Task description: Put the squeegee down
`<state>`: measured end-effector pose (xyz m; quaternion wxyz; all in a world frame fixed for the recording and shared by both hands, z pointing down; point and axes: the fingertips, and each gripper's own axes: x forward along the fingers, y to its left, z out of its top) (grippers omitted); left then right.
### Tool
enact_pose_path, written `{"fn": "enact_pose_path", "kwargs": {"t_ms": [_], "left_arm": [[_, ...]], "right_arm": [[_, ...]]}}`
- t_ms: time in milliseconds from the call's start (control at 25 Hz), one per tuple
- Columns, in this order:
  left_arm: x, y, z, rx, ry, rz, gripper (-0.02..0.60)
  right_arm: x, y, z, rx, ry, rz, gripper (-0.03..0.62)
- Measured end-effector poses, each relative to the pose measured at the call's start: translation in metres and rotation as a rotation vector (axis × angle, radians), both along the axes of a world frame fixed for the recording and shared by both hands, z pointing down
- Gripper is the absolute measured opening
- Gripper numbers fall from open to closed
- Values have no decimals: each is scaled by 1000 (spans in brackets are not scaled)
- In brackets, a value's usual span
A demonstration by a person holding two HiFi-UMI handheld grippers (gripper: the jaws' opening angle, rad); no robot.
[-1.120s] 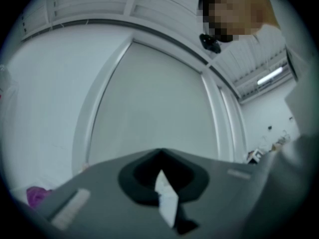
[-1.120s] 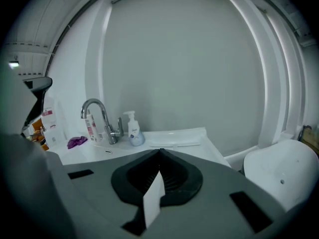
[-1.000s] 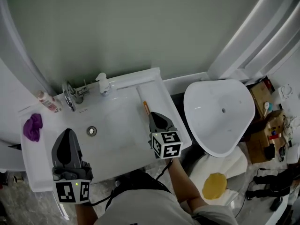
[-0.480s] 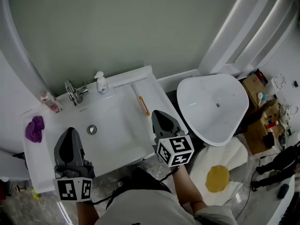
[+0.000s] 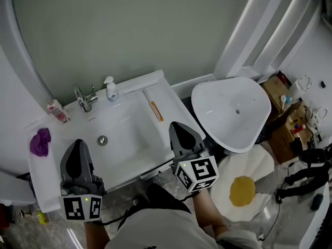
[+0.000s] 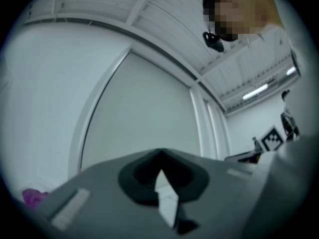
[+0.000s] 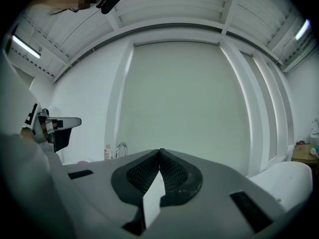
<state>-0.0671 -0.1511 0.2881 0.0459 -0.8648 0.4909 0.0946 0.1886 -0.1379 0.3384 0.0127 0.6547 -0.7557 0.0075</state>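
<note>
The squeegee (image 5: pixel 154 110), a thin bar with an orange handle, lies on the right ledge of the white sink (image 5: pixel 129 134). My right gripper (image 5: pixel 176 124) hangs in front of the sink's right corner, shut and empty, well back from the squeegee. At the sink's front left my left gripper (image 5: pixel 78 142) is shut too, with nothing in it. The left gripper view shows that gripper (image 6: pixel 160 153) with its jaws meeting against the pale wall. In the right gripper view the right gripper (image 7: pixel 160 152) has its jaws closed, and the left gripper (image 7: pixel 52 128) shows at the left.
A faucet (image 5: pixel 85 97), a soap dispenser (image 5: pixel 109 88) and a pink bottle (image 5: pixel 57 110) stand along the sink's back. A purple cloth (image 5: pixel 40 141) lies on its left ledge. A white toilet (image 5: pixel 233 113) is to the right, with a yellow object (image 5: pixel 242 190) and boxes (image 5: pixel 288 123) beyond.
Both grippers have drawn back from the sink toward me, the right one farther and upward. The squeegee stays on the ledge.
</note>
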Motion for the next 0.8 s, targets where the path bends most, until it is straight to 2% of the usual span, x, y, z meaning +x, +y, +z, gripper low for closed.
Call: {"fn": "enact_pose_path", "kwargs": {"t_ms": [280,800], "left_arm": [[-10,13,-5,16,5,11,8],[-22,23,-4,19,9,21,8]], "right_arm": [[-9,23,-14,42,26,31,2],[-23,37,-25,64,-4,29,2]]}}
